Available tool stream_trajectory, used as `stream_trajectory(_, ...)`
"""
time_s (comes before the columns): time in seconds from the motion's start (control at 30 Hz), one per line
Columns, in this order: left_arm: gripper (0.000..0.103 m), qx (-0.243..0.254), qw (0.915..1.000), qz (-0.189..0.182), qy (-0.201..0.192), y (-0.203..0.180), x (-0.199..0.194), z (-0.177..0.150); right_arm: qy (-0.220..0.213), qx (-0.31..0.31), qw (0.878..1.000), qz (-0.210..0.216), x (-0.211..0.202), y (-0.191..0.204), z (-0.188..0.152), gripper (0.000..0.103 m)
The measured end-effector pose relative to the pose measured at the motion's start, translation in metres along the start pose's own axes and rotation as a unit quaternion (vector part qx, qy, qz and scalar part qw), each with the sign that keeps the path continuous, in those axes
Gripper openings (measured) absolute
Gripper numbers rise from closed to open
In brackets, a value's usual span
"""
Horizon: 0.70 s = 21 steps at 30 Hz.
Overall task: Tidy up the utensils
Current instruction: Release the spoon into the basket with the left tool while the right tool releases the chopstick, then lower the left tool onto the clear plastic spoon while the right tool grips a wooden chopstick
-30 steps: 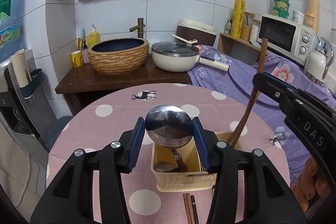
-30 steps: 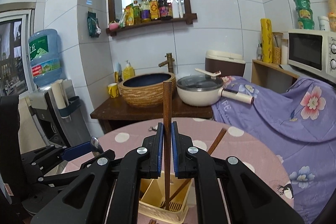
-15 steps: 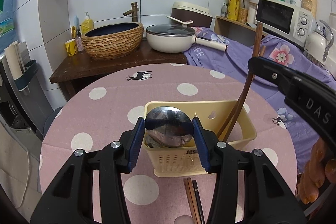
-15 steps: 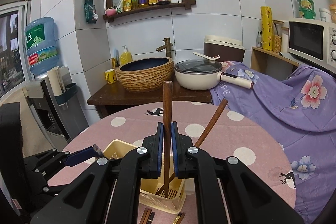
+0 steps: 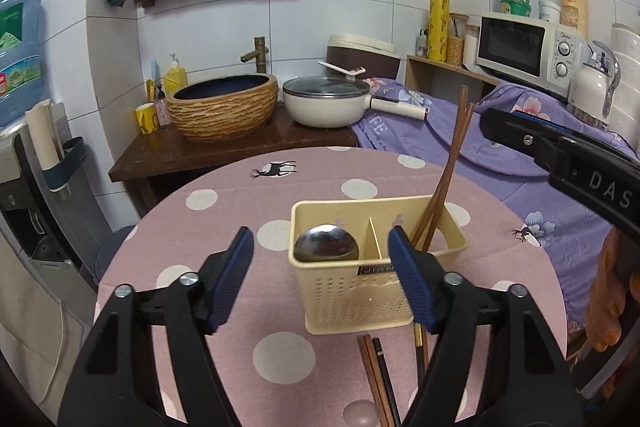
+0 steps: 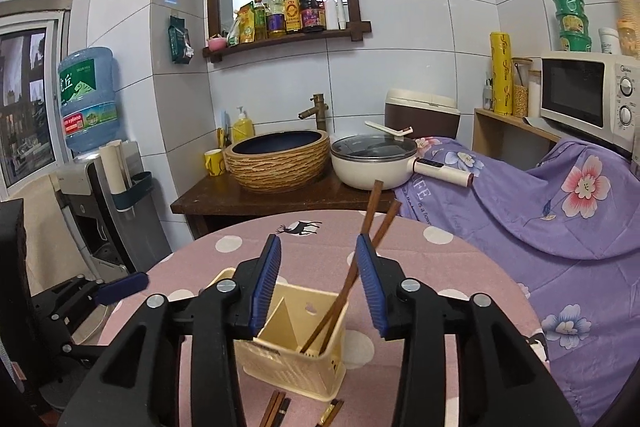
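A cream slotted utensil basket [image 5: 360, 301] stands on the pink dotted round table [image 5: 224, 227]. A steel spoon [image 5: 326, 249] rests bowl-up in its left compartment. Two brown chopsticks [image 5: 450, 167] lean in its right compartment. My left gripper [image 5: 320, 233] hangs just in front of the basket with its jaws opening, and the spoon stands free of the pads. My right gripper [image 6: 318, 239] is over the basket [image 6: 288, 359], jaws opening; the chopsticks [image 6: 374, 203] lean past its right pad untouched. The left gripper [image 6: 120, 285] also shows at the left of the right wrist view.
Loose chopsticks [image 5: 376, 375] and a pink rounded piece [image 5: 360, 411] lie on the table in front of the basket. Behind the table are a dark wooden stand with a woven basin [image 5: 224, 111] and a white pan [image 5: 326, 105]. A purple floral cloth [image 6: 560, 203] covers the right side.
Both grippers let go: the spoon dropped into the basket's left compartment, and the upright chopstick fell to lean beside the other. Both pairs of jaws have spread and both hands sank a little.
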<state>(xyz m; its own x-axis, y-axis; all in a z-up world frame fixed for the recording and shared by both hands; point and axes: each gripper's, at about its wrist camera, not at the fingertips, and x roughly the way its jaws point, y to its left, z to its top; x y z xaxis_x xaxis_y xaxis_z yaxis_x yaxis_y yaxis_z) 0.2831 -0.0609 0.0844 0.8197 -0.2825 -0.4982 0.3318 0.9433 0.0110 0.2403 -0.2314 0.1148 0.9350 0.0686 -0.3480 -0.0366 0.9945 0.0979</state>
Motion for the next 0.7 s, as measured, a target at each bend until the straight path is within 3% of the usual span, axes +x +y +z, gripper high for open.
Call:
stream_trajectory(0.2, 0.088, -0.002, 0.9997, 0.007, 0.023, 0.004, -0.020, -0.035, 0.031, 0.015, 0.999, -0.017, -0.022, -0.008, -0.028, 0.044)
stream_trajectory(0.37, 0.095, -0.025, 0.9973, 0.011, 0.069, 0.009, -0.017, -0.078, 0.090, 0.008, 0.996, -0.012, -0.020, -0.003, -0.064, 0.045)
stream_trajectory(0.7, 0.095, -0.053, 0.9901, 0.028, 0.127, 0.010, -0.005, -0.142, 0.215, 0.029, 0.976, -0.010, 0.008, -0.001, -0.136, 0.045)
